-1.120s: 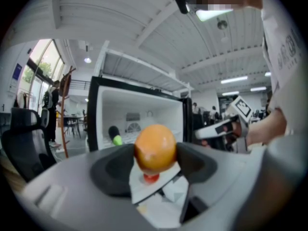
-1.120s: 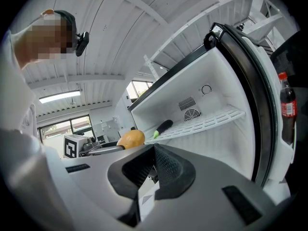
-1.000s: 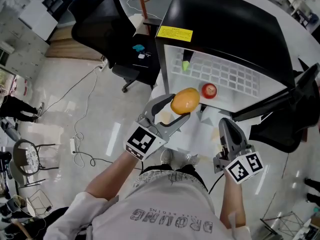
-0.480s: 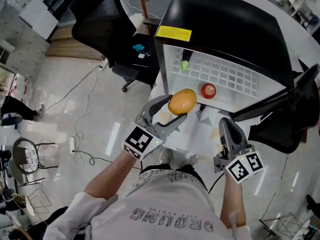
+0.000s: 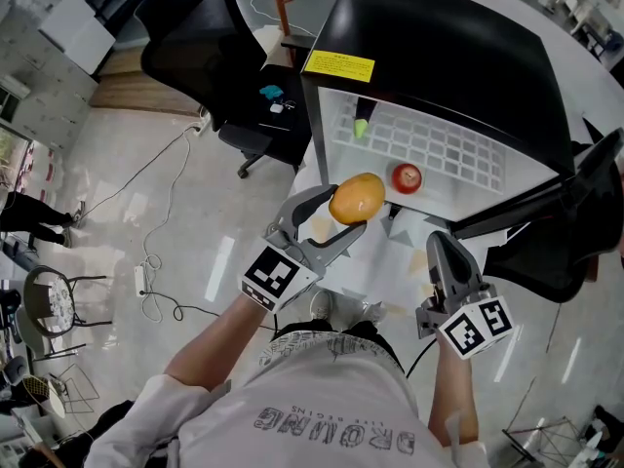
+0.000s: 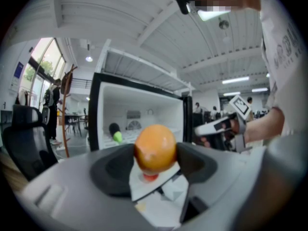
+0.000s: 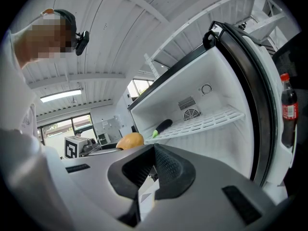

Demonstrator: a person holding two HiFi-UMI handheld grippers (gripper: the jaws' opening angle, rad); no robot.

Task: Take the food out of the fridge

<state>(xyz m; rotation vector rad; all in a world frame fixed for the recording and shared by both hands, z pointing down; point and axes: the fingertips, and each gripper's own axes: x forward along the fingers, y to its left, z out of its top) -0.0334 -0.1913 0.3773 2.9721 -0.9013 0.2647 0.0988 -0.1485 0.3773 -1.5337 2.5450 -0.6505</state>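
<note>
My left gripper [image 5: 344, 213] is shut on an orange round fruit [image 5: 357, 197], held in the air just in front of the open black fridge [image 5: 439, 47]. The left gripper view shows the fruit [image 6: 155, 147] pinched between both jaws. On the white wire shelf [image 5: 448, 149] lie a red fruit [image 5: 407, 176] and, at the back left, a dark vegetable with a green end [image 5: 362, 127]. My right gripper [image 5: 440, 244] hangs lower right of the opening, jaws shut with nothing in them [image 7: 153, 170]. It sees the vegetable [image 7: 161, 127] and the orange fruit [image 7: 130, 140].
The fridge door [image 5: 546, 198] stands open to the right, beside my right gripper; a cola bottle [image 7: 287, 107] sits in its rack. A black office chair [image 5: 195, 37] stands left of the fridge. Cables [image 5: 161, 261] trail over the shiny floor.
The left gripper with the orange fruit has drifted slightly left and away from the fridge opening. The right gripper has not moved.
</note>
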